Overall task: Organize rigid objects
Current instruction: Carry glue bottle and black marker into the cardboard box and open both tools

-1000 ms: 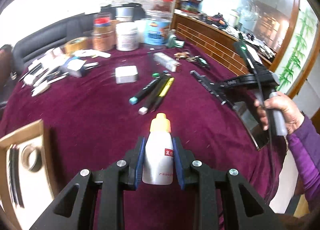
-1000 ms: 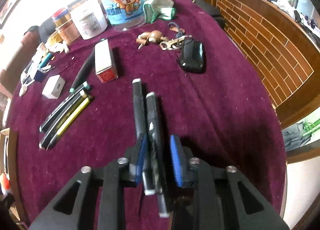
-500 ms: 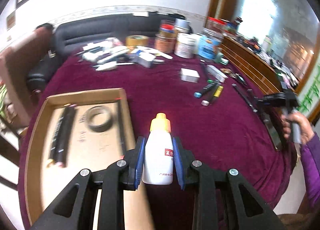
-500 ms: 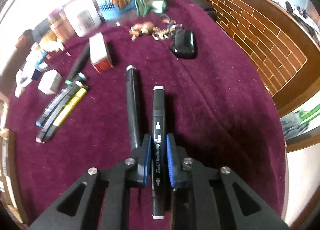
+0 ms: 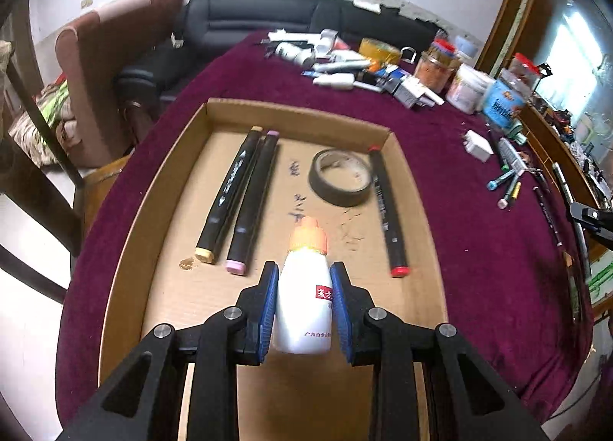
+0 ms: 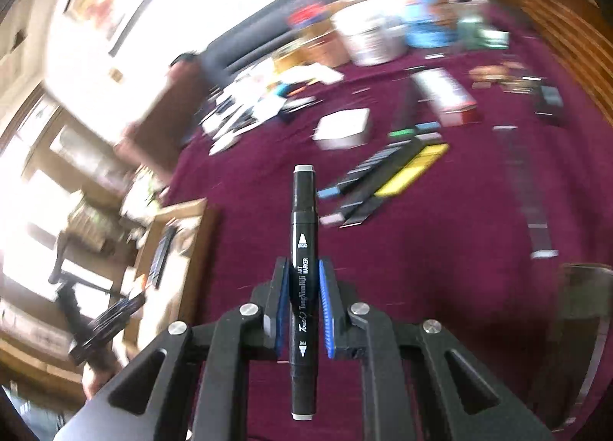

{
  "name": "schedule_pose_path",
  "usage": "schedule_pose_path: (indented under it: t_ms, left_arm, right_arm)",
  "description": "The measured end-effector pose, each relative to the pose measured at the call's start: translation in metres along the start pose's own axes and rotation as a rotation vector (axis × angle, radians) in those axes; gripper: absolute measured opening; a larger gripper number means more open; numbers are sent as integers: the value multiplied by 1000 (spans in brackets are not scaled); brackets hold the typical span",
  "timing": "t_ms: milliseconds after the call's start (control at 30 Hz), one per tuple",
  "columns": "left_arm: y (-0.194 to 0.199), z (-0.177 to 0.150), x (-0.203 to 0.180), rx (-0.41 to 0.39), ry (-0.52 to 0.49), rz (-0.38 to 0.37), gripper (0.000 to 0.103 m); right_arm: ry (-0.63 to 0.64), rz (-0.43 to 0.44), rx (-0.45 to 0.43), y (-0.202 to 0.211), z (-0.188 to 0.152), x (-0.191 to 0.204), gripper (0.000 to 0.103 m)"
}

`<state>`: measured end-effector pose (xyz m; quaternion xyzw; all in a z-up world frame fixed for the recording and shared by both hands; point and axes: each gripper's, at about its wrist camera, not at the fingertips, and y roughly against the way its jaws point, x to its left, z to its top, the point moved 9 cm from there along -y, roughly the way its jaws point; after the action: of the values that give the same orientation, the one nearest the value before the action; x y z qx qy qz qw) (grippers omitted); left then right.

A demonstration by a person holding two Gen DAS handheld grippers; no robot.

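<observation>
**Two-Claw Transfer: Bottle Over Tray, Marker in Transit**

The left claw (image 5: 302, 299) is pinching a white bottle (image 5: 304, 307) with an orange cap across its body, cap pointing forward, and is holding it above the near part of the cardboard tray (image 5: 299, 111). This mid-body grip is keeping the bottle steady, probably for lowering into the bare cardboard near the black tape roll (image 5: 340, 182). Three markers are already lying lengthwise in the tray, two (image 5: 239, 197) side by side on the left and one (image 5: 387, 211) along the right wall, which suggests the tray is the collection point.

The right claw (image 6: 302, 307) is pinching a black art marker (image 6: 302, 280) near its middle, above the maroon table (image 6: 421, 268).

Compared with half a second earlier, the left claw is now sitting squarely over the tray rather than at its edge, and the right claw has been swinging leftward, bringing the tray corner into its blurred view.
</observation>
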<state>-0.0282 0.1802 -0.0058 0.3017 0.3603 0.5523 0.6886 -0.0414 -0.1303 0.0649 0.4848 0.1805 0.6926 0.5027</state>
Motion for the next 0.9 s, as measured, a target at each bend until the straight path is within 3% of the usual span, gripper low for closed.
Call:
schedule_pose_path:
  t_ms: [233, 400, 533, 633, 800, 867, 900]
  left_arm:
    - [-27, 4, 3, 64, -8, 13, 28]
    - [-36, 6, 4, 89, 1, -12, 29]
    - [-35, 7, 4, 94, 14, -42, 29]
    - [-32, 7, 5, 90, 28, -71, 38]
    - [-4, 10, 12, 18, 50, -52, 42]
    - [13, 13, 16, -34, 63, -49, 62]
    - [22, 15, 19, -66, 75, -43, 65]
  right_arm:
    - [122, 113, 139, -81, -25, 111, 15]
    - [174, 135, 206, -117, -42, 157, 15]
    - [188, 129, 249, -139, -51, 172, 15]
    - [196, 116, 271, -152, -58, 180, 15]
    - [228, 64, 291, -168, -66, 189, 15]
    - [240, 50, 294, -171, -68, 192, 15]
    - [245, 46, 295, -173, -68, 192, 15]
